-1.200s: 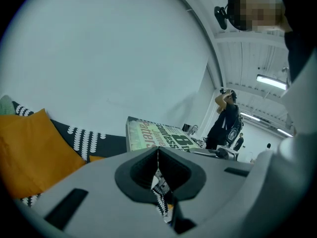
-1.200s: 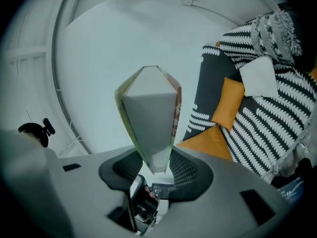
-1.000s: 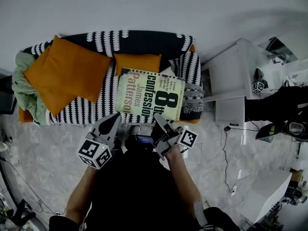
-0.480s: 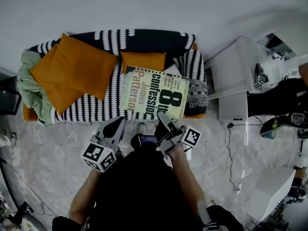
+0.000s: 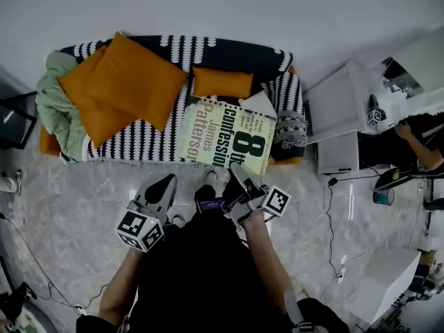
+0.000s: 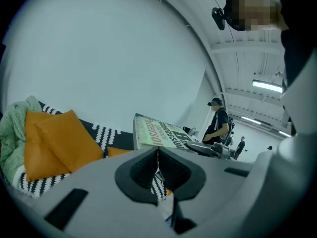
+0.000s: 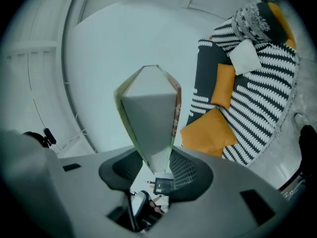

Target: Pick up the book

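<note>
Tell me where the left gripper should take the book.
Probably the near edge of the book, left of where the right gripper clamps it, coming from the person's side: that thin edge faces the left gripper, whose shut jaws must open first.

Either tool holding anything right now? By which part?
The right tool holds the book, jaws clamped across its edge nearest the person, cover facing up. The left tool is shut on nothing.
</note>
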